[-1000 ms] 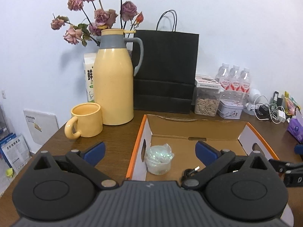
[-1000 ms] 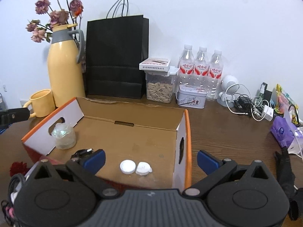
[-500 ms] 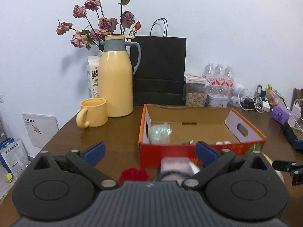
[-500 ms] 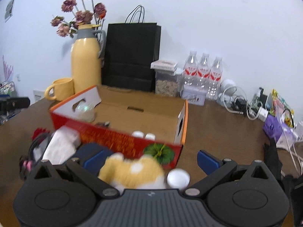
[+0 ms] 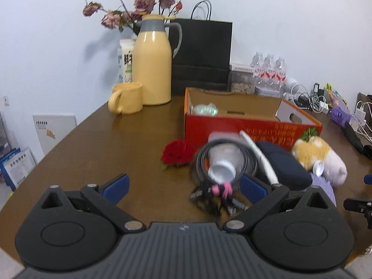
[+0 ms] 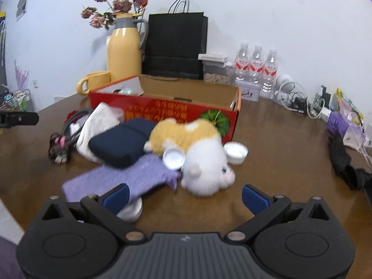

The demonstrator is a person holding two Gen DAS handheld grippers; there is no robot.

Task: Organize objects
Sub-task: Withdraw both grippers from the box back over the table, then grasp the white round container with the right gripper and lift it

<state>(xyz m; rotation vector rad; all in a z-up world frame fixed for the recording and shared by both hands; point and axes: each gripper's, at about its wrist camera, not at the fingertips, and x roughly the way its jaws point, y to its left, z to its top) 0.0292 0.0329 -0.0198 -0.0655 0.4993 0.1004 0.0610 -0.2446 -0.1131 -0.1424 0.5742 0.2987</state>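
Observation:
A red cardboard box stands open on the brown table. In front of it lies a pile: a coiled black cable, a red flower, a navy pouch, a yellow-and-white plush toy, a purple cloth and white lids. My left gripper hangs open just short of the cable. Nothing sits between the fingers of my open right gripper, which is close before the plush toy and cloth.
A yellow jug with dried flowers, a yellow mug, a black paper bag, water bottles and a tin stand at the back. Chargers and cables and a black umbrella lie at the right.
Both grippers have pulled back from over the box toward the near table edge. The pile in front of the box has come into view. Both stay open.

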